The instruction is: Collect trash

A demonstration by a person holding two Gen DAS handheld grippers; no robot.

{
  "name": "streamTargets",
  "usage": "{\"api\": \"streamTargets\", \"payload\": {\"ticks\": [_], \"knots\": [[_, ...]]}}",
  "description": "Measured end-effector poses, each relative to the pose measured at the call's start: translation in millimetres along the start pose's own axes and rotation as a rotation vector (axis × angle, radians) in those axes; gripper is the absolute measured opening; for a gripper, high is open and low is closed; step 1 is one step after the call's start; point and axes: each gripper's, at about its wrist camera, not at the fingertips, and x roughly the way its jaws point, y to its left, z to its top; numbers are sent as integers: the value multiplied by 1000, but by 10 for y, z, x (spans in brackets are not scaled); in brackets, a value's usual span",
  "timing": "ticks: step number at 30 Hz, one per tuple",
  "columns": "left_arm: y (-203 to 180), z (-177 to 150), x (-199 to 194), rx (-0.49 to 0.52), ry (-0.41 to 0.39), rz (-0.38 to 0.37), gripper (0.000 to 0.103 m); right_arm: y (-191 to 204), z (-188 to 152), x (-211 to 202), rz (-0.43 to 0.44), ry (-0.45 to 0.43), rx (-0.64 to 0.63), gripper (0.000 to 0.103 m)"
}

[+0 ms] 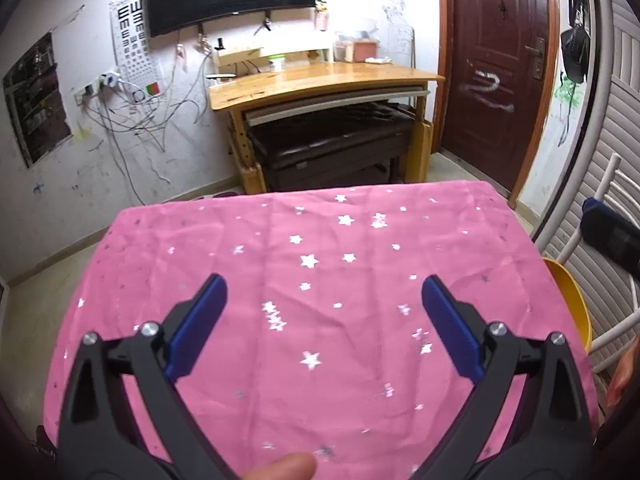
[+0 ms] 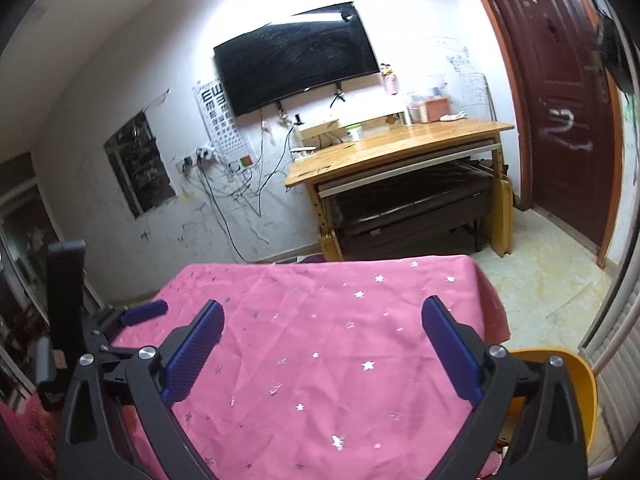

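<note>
Left gripper (image 1: 324, 292) and right gripper (image 2: 323, 314) hover over the pink star-print tablecloth (image 1: 320, 272), both with fingers spread wide, holding nothing. A yellow bin (image 2: 560, 384), probably the trash receptacle, sits just beside the table's right edge, its contents hidden. A wooden desk (image 1: 320, 80) stands far behind.

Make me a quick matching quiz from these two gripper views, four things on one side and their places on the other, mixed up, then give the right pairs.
Things:
1. pink star cloth
2. yellow bin
3. black screen
4. eye chart

Places:
A. mounted on the wall above the wooden desk
B. spread over the table under both open grippers
C. on the wall to the left of the screen
D. beside the table's right edge

Pairs: 1-B, 2-D, 3-A, 4-C
</note>
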Motion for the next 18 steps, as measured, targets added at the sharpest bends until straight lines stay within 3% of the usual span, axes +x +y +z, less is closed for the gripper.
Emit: {"api": "streamTargets", "payload": {"ticks": [9, 18], "knots": [[306, -133, -115, -55, -17, 12, 94, 383, -124, 189, 18, 38, -59, 95], [568, -279, -142, -111, -9, 4, 94, 581, -195, 203, -3, -15, -40, 95]]}}
